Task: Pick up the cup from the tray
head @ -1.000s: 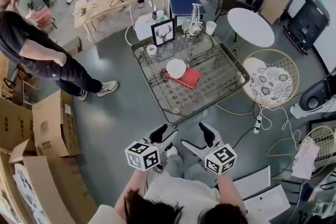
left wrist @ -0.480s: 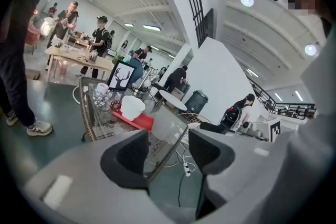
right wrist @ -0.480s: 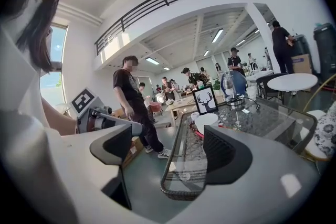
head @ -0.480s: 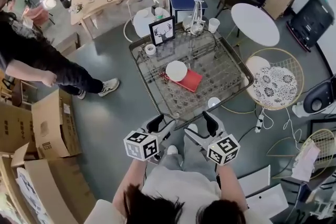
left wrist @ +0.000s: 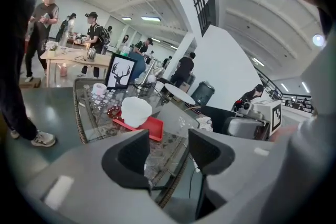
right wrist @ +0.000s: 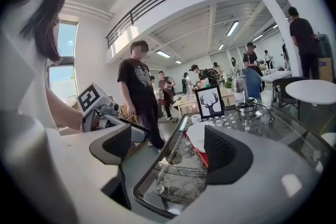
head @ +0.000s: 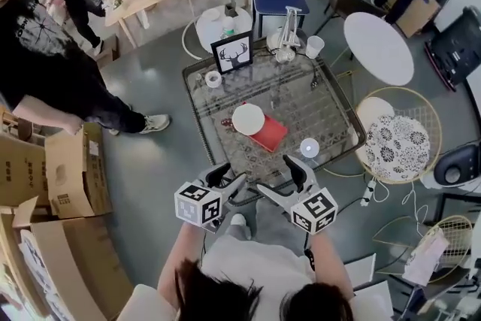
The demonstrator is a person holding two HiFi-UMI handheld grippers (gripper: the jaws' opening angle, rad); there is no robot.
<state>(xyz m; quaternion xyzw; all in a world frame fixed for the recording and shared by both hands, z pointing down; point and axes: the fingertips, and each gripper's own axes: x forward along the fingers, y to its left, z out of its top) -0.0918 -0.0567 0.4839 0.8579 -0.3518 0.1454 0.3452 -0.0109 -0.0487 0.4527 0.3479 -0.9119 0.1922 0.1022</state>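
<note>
A wide white cup [head: 248,119] stands on a small red tray [head: 270,134] in the middle of a glass table [head: 340,105] with a woven rim. My left gripper [head: 225,179] and right gripper [head: 280,180] hover side by side over the table's near edge, short of the tray, both open and empty. In the left gripper view the cup [left wrist: 136,111] and tray [left wrist: 153,128] lie ahead beyond the open left gripper [left wrist: 168,152]. Seen between the right gripper's [right wrist: 168,152] jaws, the cup [right wrist: 198,135] is partly hidden by the right jaw.
On the table's far end stand a deer picture [head: 233,52], a small white cup [head: 213,79], a glass vessel [head: 285,37] and another cup [head: 315,46]. A person [head: 52,64] and cardboard boxes [head: 64,177] are at left, a wire chair [head: 394,128] at right.
I have come closer to the table: both grippers went from over the bare floor to its near edge. The jaws stayed open. The person at left shifted.
</note>
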